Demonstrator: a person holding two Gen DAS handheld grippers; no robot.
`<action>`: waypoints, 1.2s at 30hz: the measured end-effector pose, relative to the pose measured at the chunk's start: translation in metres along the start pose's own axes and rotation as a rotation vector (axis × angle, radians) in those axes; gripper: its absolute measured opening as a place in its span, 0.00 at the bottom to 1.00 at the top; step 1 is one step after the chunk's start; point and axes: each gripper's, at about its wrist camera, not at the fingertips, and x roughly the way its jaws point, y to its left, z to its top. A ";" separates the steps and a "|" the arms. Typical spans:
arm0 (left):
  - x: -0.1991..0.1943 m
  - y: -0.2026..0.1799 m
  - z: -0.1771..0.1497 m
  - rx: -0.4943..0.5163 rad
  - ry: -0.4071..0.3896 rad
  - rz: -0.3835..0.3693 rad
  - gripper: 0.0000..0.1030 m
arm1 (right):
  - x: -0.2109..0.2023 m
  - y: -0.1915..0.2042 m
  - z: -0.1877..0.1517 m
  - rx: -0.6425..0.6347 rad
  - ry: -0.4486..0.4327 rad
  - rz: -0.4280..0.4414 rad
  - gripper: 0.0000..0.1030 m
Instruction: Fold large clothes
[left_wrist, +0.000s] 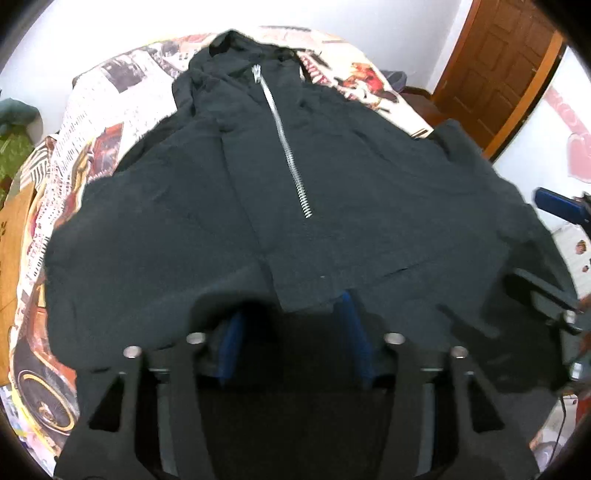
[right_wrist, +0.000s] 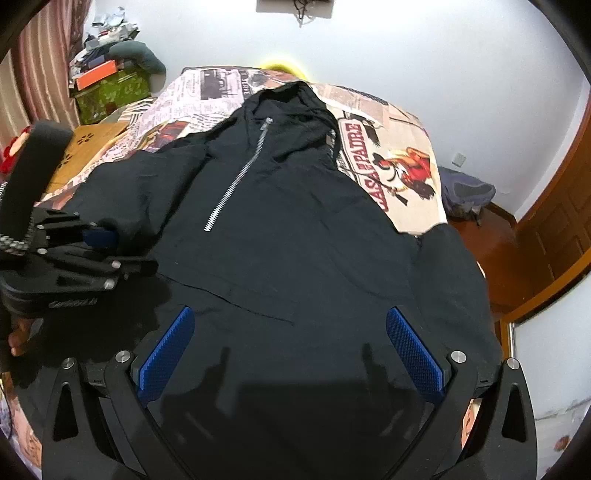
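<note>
A large black hooded jacket (left_wrist: 332, 192) with a silver half zipper (left_wrist: 284, 147) lies spread flat, front up, on a bed with a newsprint-pattern cover (left_wrist: 92, 122). My left gripper (left_wrist: 291, 336) hovers low over the jacket's near hem. Its blue pads stand apart, and a dark flap of the hem (left_wrist: 314, 295) lies just past them, unpressed. My right gripper (right_wrist: 290, 350) is wide open above the lower part of the jacket (right_wrist: 295, 221), nothing between its pads. The left gripper (right_wrist: 99, 240) shows at the jacket's left side, near the sleeve.
A wooden door (left_wrist: 506, 70) and floor lie to the right of the bed. A dark bag (right_wrist: 465, 192) sits on the floor there. A green box (right_wrist: 110, 92) with clutter and a cardboard box (right_wrist: 92, 144) stand by the bed's far left. White wall is behind.
</note>
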 end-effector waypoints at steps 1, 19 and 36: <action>-0.006 -0.001 -0.002 0.007 -0.011 0.000 0.52 | -0.002 0.003 0.002 -0.007 -0.006 0.000 1.00; -0.184 0.121 -0.059 -0.218 -0.458 0.369 0.93 | -0.002 0.114 0.078 -0.169 -0.061 0.161 1.00; -0.171 0.189 -0.117 -0.345 -0.390 0.387 0.94 | 0.091 0.276 0.078 -0.530 0.100 0.188 0.94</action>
